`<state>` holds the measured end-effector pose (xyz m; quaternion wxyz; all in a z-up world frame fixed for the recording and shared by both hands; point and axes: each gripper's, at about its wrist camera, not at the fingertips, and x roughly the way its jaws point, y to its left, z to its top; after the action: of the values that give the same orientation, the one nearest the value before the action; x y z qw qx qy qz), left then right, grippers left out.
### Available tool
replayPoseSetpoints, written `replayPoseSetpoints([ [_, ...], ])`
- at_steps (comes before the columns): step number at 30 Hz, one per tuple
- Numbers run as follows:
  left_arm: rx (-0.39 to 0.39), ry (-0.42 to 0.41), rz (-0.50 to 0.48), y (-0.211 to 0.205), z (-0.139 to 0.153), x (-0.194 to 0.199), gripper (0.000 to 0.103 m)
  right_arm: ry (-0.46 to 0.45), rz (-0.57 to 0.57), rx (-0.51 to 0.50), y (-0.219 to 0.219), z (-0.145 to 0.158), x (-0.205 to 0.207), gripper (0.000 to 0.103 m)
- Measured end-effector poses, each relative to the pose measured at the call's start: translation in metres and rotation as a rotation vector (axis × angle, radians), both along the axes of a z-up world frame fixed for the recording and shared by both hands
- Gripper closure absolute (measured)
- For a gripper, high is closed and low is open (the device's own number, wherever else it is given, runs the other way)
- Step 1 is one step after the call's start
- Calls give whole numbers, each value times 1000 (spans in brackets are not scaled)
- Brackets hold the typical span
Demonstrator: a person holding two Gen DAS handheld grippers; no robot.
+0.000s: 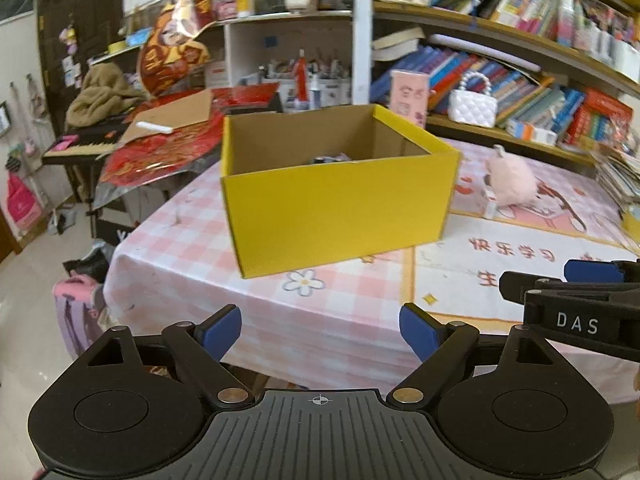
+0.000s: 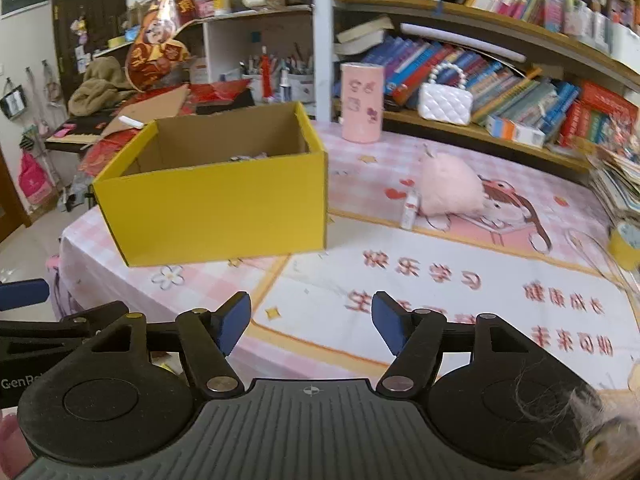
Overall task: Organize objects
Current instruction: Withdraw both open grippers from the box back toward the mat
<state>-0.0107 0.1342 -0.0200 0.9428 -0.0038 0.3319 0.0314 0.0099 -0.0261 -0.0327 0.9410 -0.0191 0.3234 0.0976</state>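
While both my left tongs (image 1: 320,332) and right tongs (image 2: 311,322) gape wide and empty, I should approach the pink plush (image 2: 450,190) low, then lift it clear over the yellow box (image 2: 216,208) wall.

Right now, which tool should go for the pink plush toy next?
Probably the right tool. It is open and empty, and the pink plush toy lies ahead on its side of the table, right of the yellow box. The left tool faces the box instead.
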Motion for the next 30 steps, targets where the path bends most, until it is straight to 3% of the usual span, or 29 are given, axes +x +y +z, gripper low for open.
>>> replayPoseSetpoints([
  [11, 9, 15, -112, -31, -4, 10, 14, 17, -115, -6, -30, -3, -12, 32],
  [22, 14, 33, -275, -85, -9, 39, 14, 46, -304, 5, -88, -8, -12, 31],
  [30, 11, 34, -316, -116, -8, 63, 14, 61, -387, 4, -124, -9, 6, 28],
])
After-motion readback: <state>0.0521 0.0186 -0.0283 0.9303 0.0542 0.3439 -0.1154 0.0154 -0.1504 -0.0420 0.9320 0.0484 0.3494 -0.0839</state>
